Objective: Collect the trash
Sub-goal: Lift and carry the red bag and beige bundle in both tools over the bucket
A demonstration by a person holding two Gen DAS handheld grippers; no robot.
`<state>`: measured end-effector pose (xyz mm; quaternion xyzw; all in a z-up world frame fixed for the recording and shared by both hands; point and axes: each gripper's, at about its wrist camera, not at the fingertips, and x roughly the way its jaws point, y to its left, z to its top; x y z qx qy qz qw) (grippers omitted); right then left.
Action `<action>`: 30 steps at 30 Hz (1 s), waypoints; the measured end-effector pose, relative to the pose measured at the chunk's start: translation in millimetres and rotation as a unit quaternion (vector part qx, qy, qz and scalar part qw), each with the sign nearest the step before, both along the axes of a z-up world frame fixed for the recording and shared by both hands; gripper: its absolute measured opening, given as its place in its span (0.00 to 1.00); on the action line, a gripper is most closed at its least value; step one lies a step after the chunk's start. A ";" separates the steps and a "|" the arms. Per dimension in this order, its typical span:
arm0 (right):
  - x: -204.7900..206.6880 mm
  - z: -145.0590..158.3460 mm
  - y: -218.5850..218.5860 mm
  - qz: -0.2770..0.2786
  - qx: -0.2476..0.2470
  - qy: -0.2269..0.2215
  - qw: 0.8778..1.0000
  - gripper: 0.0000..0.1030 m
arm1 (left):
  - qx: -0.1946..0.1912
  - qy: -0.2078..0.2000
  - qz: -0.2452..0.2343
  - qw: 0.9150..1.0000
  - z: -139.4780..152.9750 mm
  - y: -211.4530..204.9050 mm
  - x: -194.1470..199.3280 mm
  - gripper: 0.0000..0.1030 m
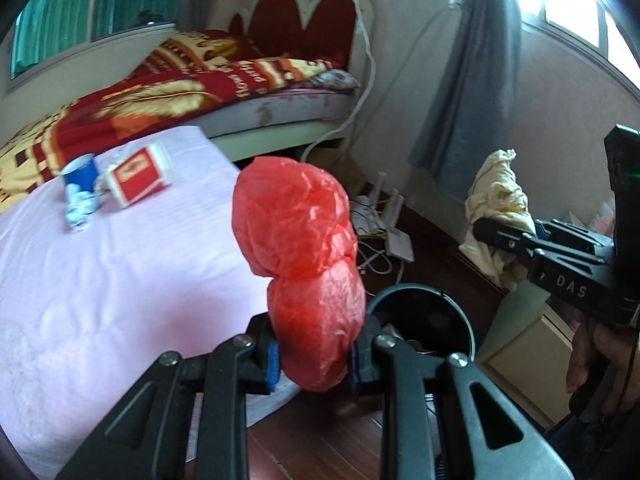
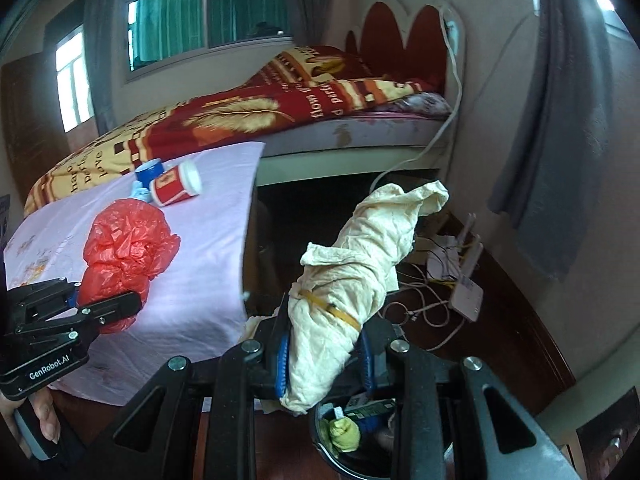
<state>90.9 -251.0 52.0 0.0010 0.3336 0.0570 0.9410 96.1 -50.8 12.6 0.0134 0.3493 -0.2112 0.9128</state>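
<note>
Both tools carry clamped trash toward the black bin [image 1: 420, 316] for dropping: left tool [image 1: 314, 354] a red plastic bag [image 1: 300, 236], right tool [image 2: 324, 364] a cream crumpled wad [image 2: 360, 264].

The worktop [image 1: 120, 264] has a pink cloth over it; at the far end there's a blue cup [image 1: 81, 171], a tipped red cup [image 1: 136, 178] and crumpled paper [image 1: 80, 209]. Dark wood floor [image 1: 320, 440] holds the bin [image 1: 424, 320].
</note>
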 end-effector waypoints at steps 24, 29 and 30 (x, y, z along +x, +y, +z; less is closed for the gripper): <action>-33.8 -89.8 -100.4 -0.054 0.002 0.089 0.995 0.29 | 0.025 0.081 -0.138 0.987 -67.5 -123.5 2.5 0.25; -26.7 -122.3 -104.4 -0.044 -0.001 0.120 0.992 0.28 | 0.030 0.113 -0.142 0.983 -89.8 -131.1 17.5 0.25; -24.5 -131.2 -105.5 -0.042 0.001 0.130 0.991 0.29 | 0.031 0.117 -0.145 0.982 -93.4 -132.8 16.5 0.25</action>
